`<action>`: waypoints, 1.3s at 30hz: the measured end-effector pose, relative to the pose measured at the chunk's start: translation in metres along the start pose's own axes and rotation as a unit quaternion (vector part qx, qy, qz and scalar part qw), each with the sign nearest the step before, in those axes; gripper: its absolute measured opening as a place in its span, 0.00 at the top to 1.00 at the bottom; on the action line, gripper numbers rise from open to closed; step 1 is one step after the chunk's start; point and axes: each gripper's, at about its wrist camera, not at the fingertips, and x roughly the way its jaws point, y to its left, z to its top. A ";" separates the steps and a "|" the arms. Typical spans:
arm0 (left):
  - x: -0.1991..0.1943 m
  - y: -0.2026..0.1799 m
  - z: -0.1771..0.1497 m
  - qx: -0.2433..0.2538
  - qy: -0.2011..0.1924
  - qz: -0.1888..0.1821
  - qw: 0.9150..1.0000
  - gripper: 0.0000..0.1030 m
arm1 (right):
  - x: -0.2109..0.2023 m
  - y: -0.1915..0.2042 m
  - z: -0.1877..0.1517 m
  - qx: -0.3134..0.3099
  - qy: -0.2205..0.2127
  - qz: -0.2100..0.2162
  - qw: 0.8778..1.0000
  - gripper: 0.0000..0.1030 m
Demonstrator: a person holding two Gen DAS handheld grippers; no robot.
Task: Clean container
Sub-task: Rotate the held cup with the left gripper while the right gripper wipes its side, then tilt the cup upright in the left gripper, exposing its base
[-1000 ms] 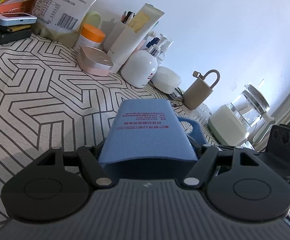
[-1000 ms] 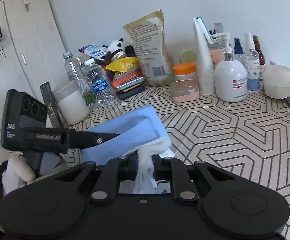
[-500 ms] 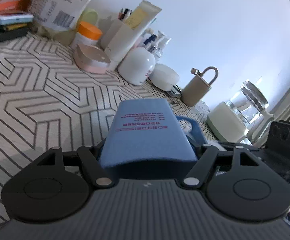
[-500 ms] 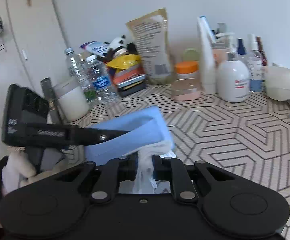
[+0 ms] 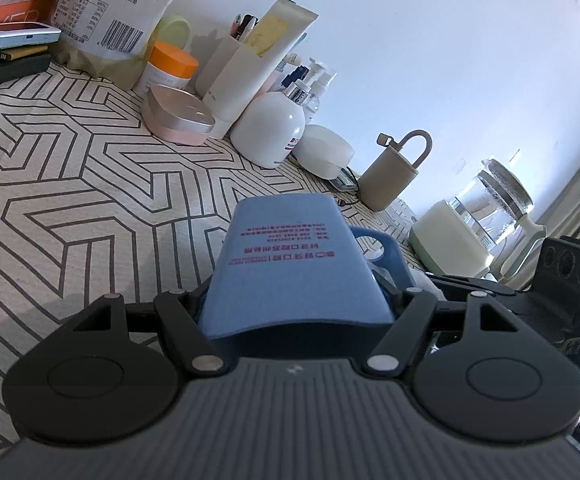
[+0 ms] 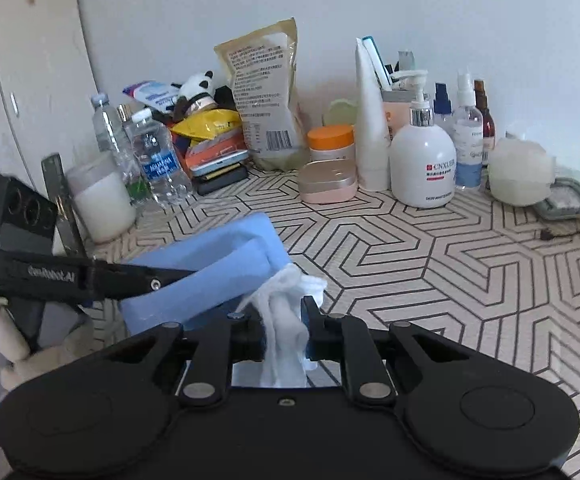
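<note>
A blue cup [image 5: 290,268] is held above the patterned surface [image 5: 70,168], clamped across its body by the left tool [image 5: 296,308], its long axis running straight out along the tool's fingers with the handle [image 5: 386,248] turned to the right. The right tool [image 6: 284,320] sits just beside the cup on that handle side, closed on a wad of white cloth [image 6: 286,320]. In the right wrist view the cup [image 6: 210,264] lies ahead and to the left of the cloth, with the bunched cloth at the cup's near end and seemingly touching it; whether that end is the open mouth cannot be made out. Both tools point somewhat downward toward the surface, the left one holding the cup level enough to present its side. The right hand is the nearer one for wiping, and the stroke appears to call for a short push leftward into the cup while the left grip steadies it.
</note>
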 end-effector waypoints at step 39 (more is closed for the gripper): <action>-0.001 -0.011 -0.001 0.026 0.003 -0.016 1.000 0.30 | -0.017 -0.012 0.004 0.032 -0.059 0.040 0.997 0.83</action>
